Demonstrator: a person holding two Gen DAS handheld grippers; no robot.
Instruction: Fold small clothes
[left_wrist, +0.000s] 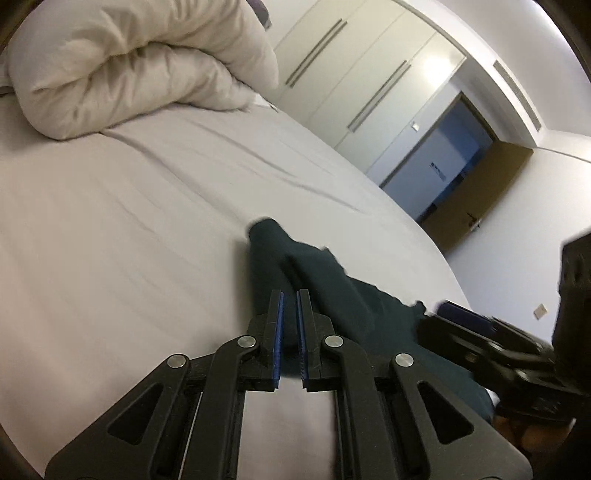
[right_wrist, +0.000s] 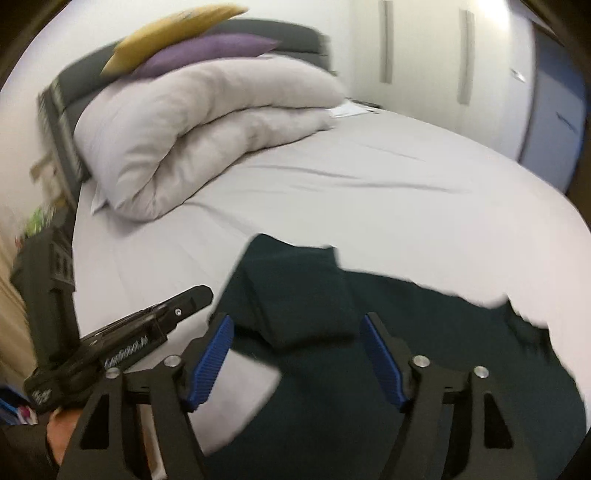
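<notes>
A dark green garment (left_wrist: 332, 288) lies on the white bed sheet (left_wrist: 129, 221), partly folded with a raised fold towards the far end. My left gripper (left_wrist: 290, 295) sits over its left edge with the jaws nearly closed, a narrow gap between the blue pads, and I cannot tell whether cloth is pinched. In the right wrist view the garment (right_wrist: 369, 332) spreads under my right gripper (right_wrist: 297, 321), which is open wide and empty just above it. The left gripper (right_wrist: 177, 306) shows at the left of that view. The right gripper (left_wrist: 480, 332) shows at the right of the left wrist view.
A rolled white duvet (right_wrist: 207, 136) lies at the head of the bed, with a purple cushion (right_wrist: 207, 55) and a yellow cushion (right_wrist: 173, 33) on it. White wardrobe doors (left_wrist: 354, 74) and a doorway (left_wrist: 443, 158) stand beyond the bed's far edge.
</notes>
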